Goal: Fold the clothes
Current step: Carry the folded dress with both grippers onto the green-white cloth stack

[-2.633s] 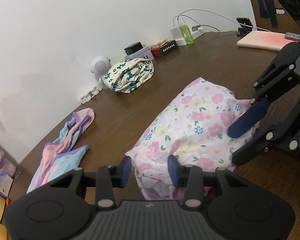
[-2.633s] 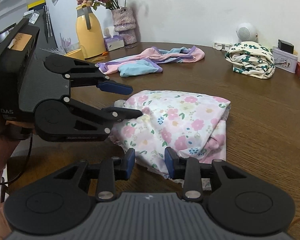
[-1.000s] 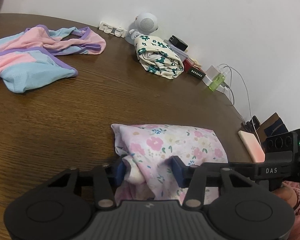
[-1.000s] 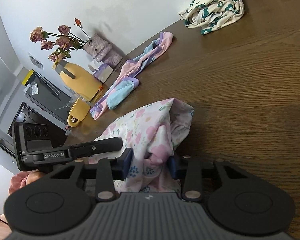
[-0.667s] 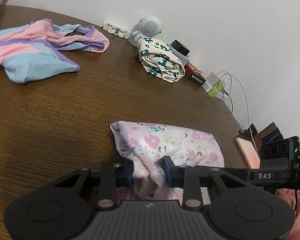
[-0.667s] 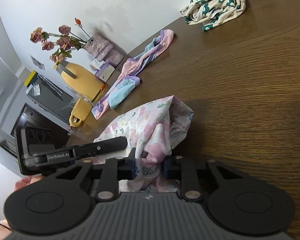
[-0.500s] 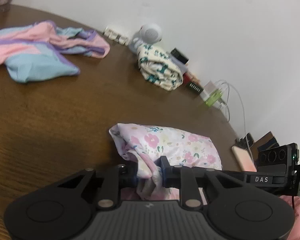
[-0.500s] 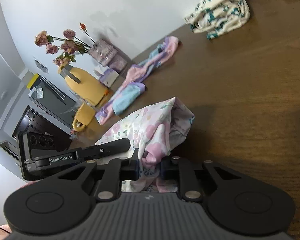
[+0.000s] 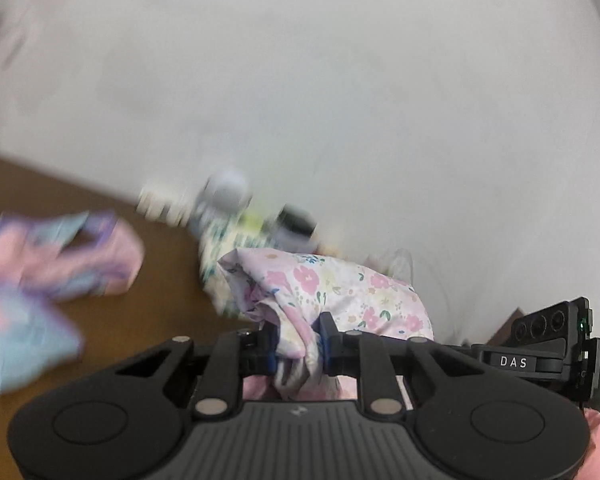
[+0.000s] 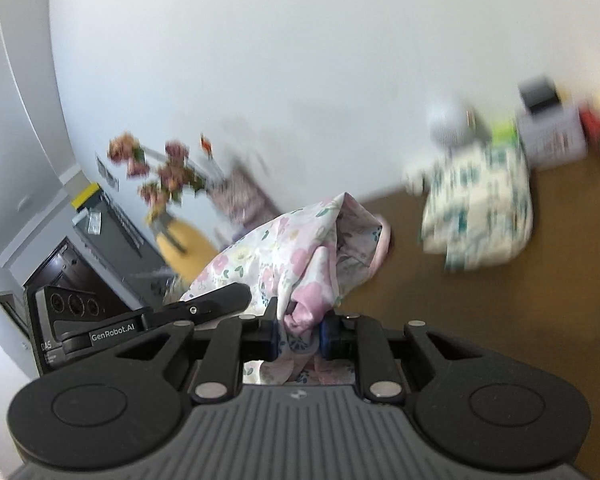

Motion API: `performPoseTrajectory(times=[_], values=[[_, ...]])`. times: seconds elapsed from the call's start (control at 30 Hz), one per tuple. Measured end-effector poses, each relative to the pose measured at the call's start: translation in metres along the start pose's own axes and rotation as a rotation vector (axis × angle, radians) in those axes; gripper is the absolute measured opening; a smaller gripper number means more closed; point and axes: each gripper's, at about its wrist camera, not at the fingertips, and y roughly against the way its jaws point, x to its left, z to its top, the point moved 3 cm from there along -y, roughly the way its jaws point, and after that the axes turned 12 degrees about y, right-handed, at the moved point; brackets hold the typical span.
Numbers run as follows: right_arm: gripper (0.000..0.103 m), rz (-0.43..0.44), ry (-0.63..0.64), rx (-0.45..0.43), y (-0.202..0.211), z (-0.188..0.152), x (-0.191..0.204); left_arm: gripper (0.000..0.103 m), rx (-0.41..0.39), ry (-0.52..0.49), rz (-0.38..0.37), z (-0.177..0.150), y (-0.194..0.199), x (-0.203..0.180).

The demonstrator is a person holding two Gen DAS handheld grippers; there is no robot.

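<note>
The pink floral garment [image 9: 340, 284] is bunched and lifted off the brown table [image 9: 112, 320]. My left gripper [image 9: 299, 338] is shut on one end of it. My right gripper [image 10: 298, 330] is shut on the other end of the floral garment [image 10: 284, 256]. Each gripper shows beside the other in the other's view, the right one [image 9: 540, 360] at the left wrist view's right edge, the left one [image 10: 140, 324] at the right wrist view's left. Both views are blurred by motion.
A pink, blue and purple garment [image 9: 48, 268] lies on the table to the left. A folded white and green floral bundle [image 10: 480, 216] sits near the wall with a white round speaker [image 10: 448, 120] and small boxes [image 10: 552, 136]. A yellow jug and flowers [image 10: 168, 184] stand further left.
Both grippers closed on the floral garment's ends and raised it off the table. The views have tilted up toward the wall.
</note>
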Motion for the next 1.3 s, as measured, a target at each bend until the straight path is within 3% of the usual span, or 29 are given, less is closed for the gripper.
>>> performPoseTrajectory(times=[0.17, 0.33, 0.6, 0.77, 0.93, 1.07, 1.1, 1.23, 1.27, 1.3], values=[[0.017, -0.055, 0.029, -0.056, -0.014, 0.062, -0.035, 0.018, -0.025, 0.012, -0.01, 0.05, -0.064, -0.009], [0.017, -0.087, -0.047, -0.057, -0.054, 0.084, -0.106, 0.018, 0.0, 0.081, -0.003, 0.078, -0.139, 0.012], [0.018, -0.105, -0.146, 0.01, -0.118, 0.068, -0.192, 0.018, 0.091, 0.152, 0.069, 0.076, -0.229, 0.072], [0.022, -0.077, -0.215, 0.006, -0.134, 0.051, -0.222, 0.02, 0.118, 0.205, 0.07, 0.066, -0.252, 0.099], [0.032, -0.06, -0.216, -0.057, -0.124, 0.048, -0.226, 0.034, 0.11, 0.27, 0.041, 0.058, -0.258, 0.117], [0.074, -0.052, -0.207, -0.114, -0.114, 0.048, -0.227, 0.063, 0.086, 0.198, 0.023, 0.061, -0.249, 0.103], [0.078, -0.05, -0.204, -0.128, -0.111, 0.048, -0.227, 0.067, 0.079, 0.181, 0.025, 0.062, -0.247, 0.099], [0.078, -0.104, -0.158, -0.181, -0.096, 0.054, -0.222, 0.067, 0.037, 0.141, 0.027, 0.065, -0.243, 0.09], [0.077, -0.122, -0.142, -0.189, -0.094, 0.055, -0.219, 0.064, 0.024, 0.136, 0.027, 0.066, -0.243, 0.089], [0.074, -0.139, -0.124, -0.189, -0.093, 0.057, -0.216, 0.052, 0.018, 0.135, 0.022, 0.066, -0.243, 0.088]])
